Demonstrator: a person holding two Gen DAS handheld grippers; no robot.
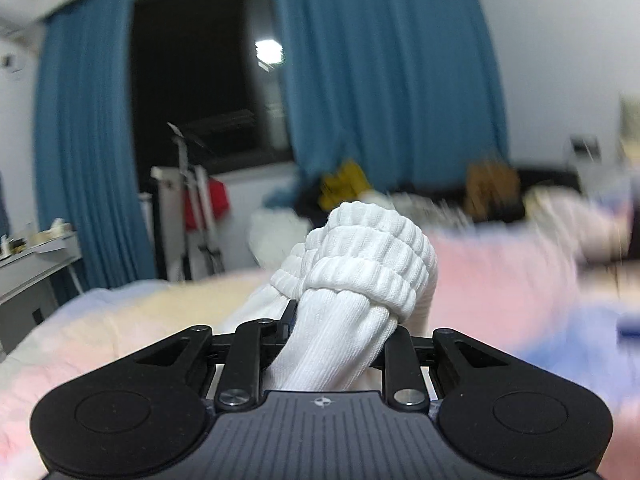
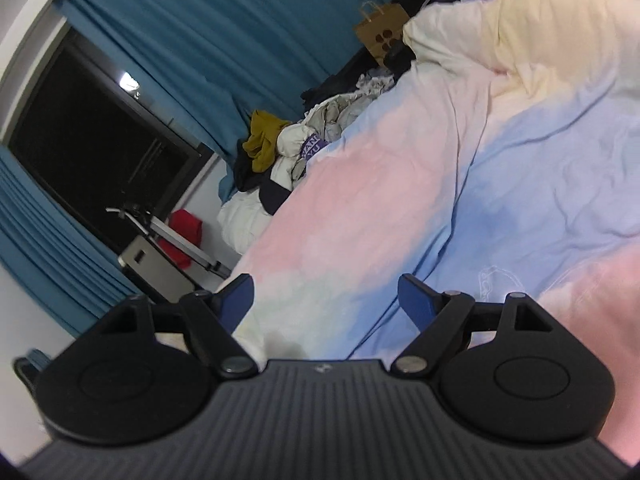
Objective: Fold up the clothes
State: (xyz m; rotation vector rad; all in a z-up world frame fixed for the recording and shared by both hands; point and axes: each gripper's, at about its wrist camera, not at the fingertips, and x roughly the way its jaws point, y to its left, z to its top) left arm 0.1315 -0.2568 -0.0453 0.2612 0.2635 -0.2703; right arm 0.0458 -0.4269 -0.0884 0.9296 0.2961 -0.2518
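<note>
Seemingly one rolled white sock bundle (image 1: 360, 264).

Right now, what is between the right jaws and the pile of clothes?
Only the pastel bedspread, seen in the right wrist view, lies between the open right gripper and clothes pile.

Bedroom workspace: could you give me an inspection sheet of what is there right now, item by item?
Surface: bed covered by a pastel pink, blue and cream quilt, rumpled.
Job's things: rolled-up white ribbed socks, clamped in the left gripper above the bed.
Clutter: heap of unfolded clothes along the far edge of the bed, with a mustard-yellow garment on it; brown paper bag beyond.
Grippers: left shut on the socks; right gripper open, with nothing between its blue fingers.
Cables: nothing seen.
Surroundings: teal-blue curtains, dark window, red cloth on a metal stand, grey desk.
</note>
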